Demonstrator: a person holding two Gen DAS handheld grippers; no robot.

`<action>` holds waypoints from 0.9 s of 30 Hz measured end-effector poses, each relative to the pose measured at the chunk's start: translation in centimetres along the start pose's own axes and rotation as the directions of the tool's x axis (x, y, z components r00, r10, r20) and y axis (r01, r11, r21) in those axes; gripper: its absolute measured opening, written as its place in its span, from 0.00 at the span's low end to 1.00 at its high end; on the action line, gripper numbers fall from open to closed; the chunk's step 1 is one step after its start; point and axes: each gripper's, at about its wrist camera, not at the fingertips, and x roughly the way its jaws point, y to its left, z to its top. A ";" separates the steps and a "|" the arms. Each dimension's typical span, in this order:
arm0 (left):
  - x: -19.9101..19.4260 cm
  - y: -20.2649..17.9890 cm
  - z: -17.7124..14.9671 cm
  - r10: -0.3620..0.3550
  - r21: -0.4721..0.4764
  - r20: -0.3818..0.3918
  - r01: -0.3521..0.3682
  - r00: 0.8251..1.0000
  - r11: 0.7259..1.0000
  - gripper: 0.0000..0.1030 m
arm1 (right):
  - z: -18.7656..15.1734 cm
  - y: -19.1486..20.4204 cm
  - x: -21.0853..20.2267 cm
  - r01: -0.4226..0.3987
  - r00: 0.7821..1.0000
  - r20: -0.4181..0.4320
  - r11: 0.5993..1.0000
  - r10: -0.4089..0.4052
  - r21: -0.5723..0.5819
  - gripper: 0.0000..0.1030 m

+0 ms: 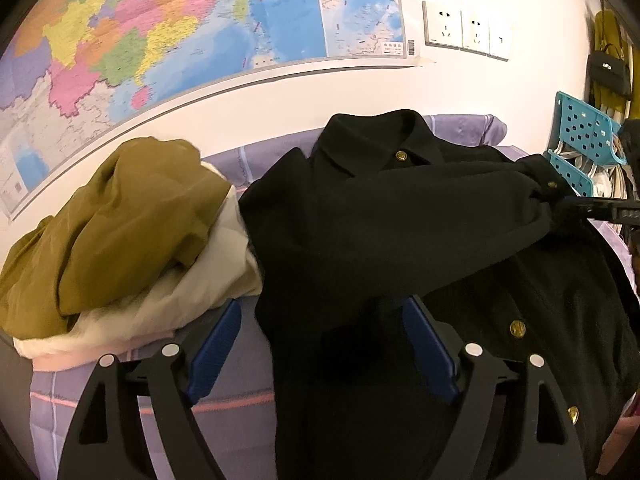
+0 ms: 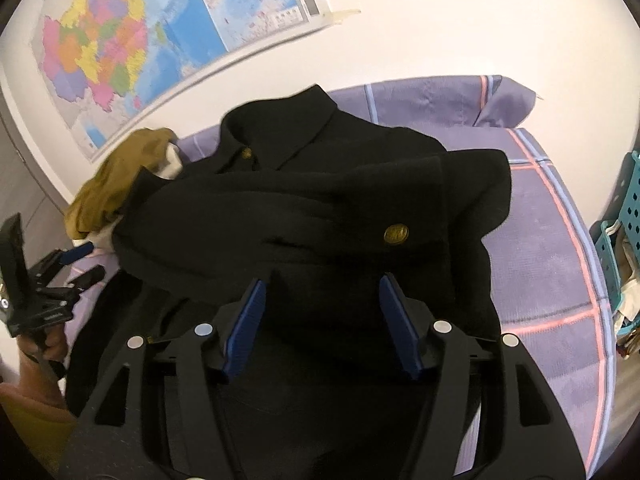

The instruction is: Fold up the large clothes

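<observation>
A black jacket (image 1: pixel 400 220) with gold buttons lies collar-up on the purple checked bed sheet (image 1: pixel 224 400). One sleeve (image 1: pixel 460 208) is folded across its chest. My left gripper (image 1: pixel 324 304) stands open at the jacket's lower left, its blue pads (image 1: pixel 216 348) wide apart over the cloth without pressing it. In the right wrist view, my right gripper (image 2: pixel 324 282) is open over the jacket (image 2: pixel 320 200), just below the folded sleeve and its gold cuff button (image 2: pixel 396 235). The left gripper (image 2: pixel 86 263) shows at the left edge, held by a hand (image 2: pixel 40 344).
An olive garment (image 1: pixel 120 224) lies heaped on a cream one (image 1: pixel 180 292) at the jacket's left. A wall with a map (image 1: pixel 160 40) and sockets (image 1: pixel 468 28) runs behind the bed. Teal baskets (image 1: pixel 584 136) and a black handbag (image 1: pixel 608 72) are at the right.
</observation>
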 end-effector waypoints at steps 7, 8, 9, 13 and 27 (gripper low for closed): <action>-2.1 2.8 -3.0 -0.060 -0.089 -0.010 0.059 0.998 0.994 0.83 | -2.7 0.1 -4.5 -0.062 0.997 0.037 0.998 0.061 0.033 0.69; -2.6 3.4 -3.8 -0.083 -0.112 -0.014 0.081 0.996 0.990 0.83 | -3.3 -0.1 -5.3 -0.074 0.996 0.044 0.996 0.072 0.048 0.70; -2.8 3.9 -4.4 -0.101 -0.132 -0.017 0.098 0.995 0.986 0.83 | -4.0 -0.4 -6.1 -0.086 0.995 0.051 0.994 0.083 0.067 0.71; -3.6 6.2 -7.4 -0.212 -0.247 -0.046 0.195 0.976 0.949 0.83 | -6.7 -1.5 -8.2 -0.083 0.996 0.050 0.989 0.077 0.121 0.80; -4.0 3.8 -11.7 -0.410 -0.274 -0.106 0.370 0.906 0.888 0.87 | -13.6 -3.3 -9.5 -0.105 0.994 0.013 0.974 0.105 0.203 0.85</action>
